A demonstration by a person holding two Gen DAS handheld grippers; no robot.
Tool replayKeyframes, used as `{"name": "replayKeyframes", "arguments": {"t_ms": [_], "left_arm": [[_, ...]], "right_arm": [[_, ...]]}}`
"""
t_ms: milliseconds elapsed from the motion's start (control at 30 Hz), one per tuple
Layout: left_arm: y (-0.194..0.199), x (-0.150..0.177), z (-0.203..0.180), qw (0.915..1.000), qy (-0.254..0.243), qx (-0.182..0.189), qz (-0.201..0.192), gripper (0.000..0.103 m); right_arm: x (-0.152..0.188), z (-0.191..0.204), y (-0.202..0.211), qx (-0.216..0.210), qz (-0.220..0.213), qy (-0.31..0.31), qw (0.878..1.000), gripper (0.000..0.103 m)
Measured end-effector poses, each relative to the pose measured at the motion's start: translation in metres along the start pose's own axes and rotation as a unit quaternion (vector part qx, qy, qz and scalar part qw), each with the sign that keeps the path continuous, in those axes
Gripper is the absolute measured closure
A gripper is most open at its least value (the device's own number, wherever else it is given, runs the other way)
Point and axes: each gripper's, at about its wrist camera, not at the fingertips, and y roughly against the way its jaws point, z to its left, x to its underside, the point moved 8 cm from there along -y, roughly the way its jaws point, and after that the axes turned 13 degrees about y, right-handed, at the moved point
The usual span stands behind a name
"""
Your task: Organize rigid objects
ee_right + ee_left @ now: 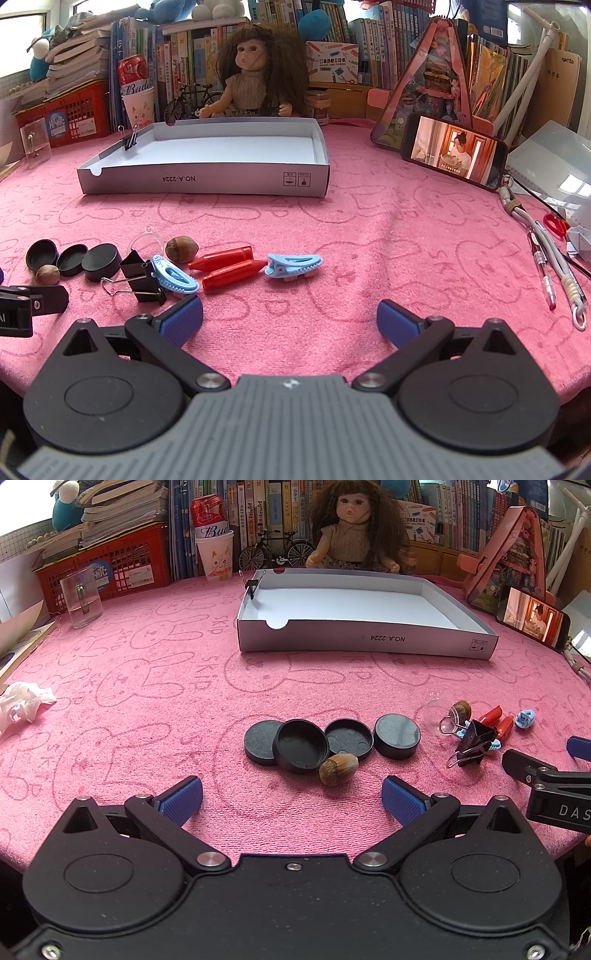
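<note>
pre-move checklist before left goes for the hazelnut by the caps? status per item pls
1. Left gripper open, empty: ok.
2. Right gripper open, empty: ok.
3. Hazelnut unobstructed from the front: ok.
4. Hazelnut apart from the open cap: not ok, they look to touch.
5. Box has free floor: ok, only a binder clip on its wall.
6. Right gripper clear of the left's path: cannot tell.

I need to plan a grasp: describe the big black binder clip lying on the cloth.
The black binder clip lies on its side on the pink cloth, with the look of folded black sheet metal. Its silver wire handles stick out toward the camera. A light blue clip lies against it; a clear plastic piece sits just behind.
</note>
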Motion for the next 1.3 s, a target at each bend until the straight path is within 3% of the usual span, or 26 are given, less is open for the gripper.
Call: {"name": "replayKeyframes", "arguments": {"t_ms": [367,467,533,633,833,933,1067,1300], "left_arm": [[0.005,0.005,0.003,0.9995,-0.014,0.015,-0.023,0.001],[0.011,0.004,0.005,0.9994,-0.002,0.019,-0.029,0.015],[0.015,0.003,0.006,0.9990,-0.001,0.026,-0.036,0.034],[0.022,0.002,0.003,0.9978,0.008,0.056,-0.035,0.045],[0.039,0.001,-0.008,0.9928,0.007,0.104,-0.058,0.077],[0.041,0.006,-0.016,0.9902,0.006,0.132,-0.046,0.079],[0.036,0.007,-0.017,0.9926,0.006,0.111,-0.048,0.079],[0.024,0.005,-0.015,0.9940,0.021,0.098,-0.043,0.079]], "right_arm": [[0.003,0.000,0.002,-0.002,-0.031,0.004,1.000,0.000],[0.002,0.001,0.004,-0.009,-0.035,0.007,0.999,0.000],[0.001,0.002,0.007,-0.010,-0.042,0.011,0.999,0.004],[-0.003,0.002,0.010,-0.006,-0.058,0.022,0.998,0.008],[-0.012,-0.009,0.008,-0.006,-0.075,0.023,0.997,0.024],[-0.014,-0.014,0.004,-0.006,-0.076,0.030,0.997,0.033],[-0.016,-0.018,-0.001,-0.017,-0.079,0.029,0.996,0.042],[-0.017,-0.016,-0.010,-0.028,-0.075,0.034,0.996,0.049]]}}
